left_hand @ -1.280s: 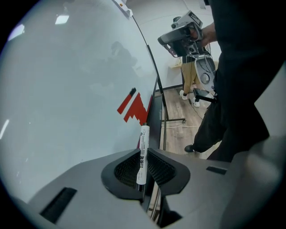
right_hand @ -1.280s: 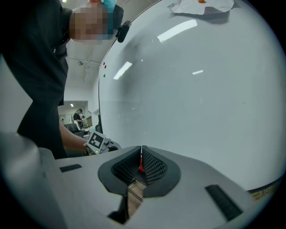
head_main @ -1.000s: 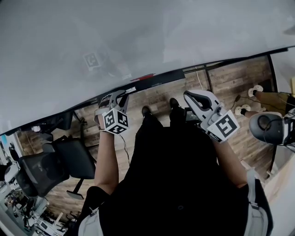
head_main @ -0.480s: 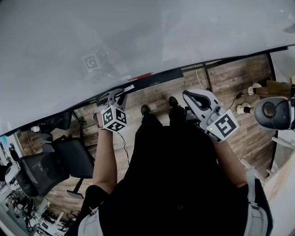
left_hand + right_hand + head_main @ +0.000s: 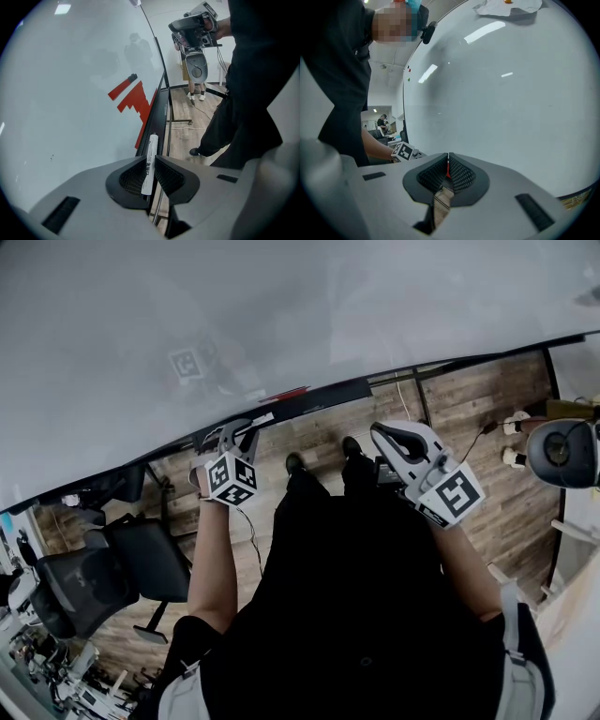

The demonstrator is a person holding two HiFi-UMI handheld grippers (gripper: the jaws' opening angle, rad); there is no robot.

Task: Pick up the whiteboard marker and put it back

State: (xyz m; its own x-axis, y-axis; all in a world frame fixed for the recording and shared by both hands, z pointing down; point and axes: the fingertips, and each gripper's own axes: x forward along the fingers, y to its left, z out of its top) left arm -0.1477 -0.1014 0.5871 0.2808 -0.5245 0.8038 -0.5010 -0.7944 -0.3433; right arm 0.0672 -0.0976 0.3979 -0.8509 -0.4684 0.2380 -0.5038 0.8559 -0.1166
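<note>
Left gripper view showed the left gripper clamped on the whiteboard marker, which lay along the board's black tray, while the right gripper stayed out of it, closed and empty; this was seemingly the pick-up, and the next move called for a straight lift clear.

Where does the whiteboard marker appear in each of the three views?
Head view: the whiteboard marker sticks out from the left gripper, left of centre.
Left gripper view: bottom centre, clamped between the jaws.
Right gripper view: not in it.
Shared landmark: the whiteboard, in all three.
</note>
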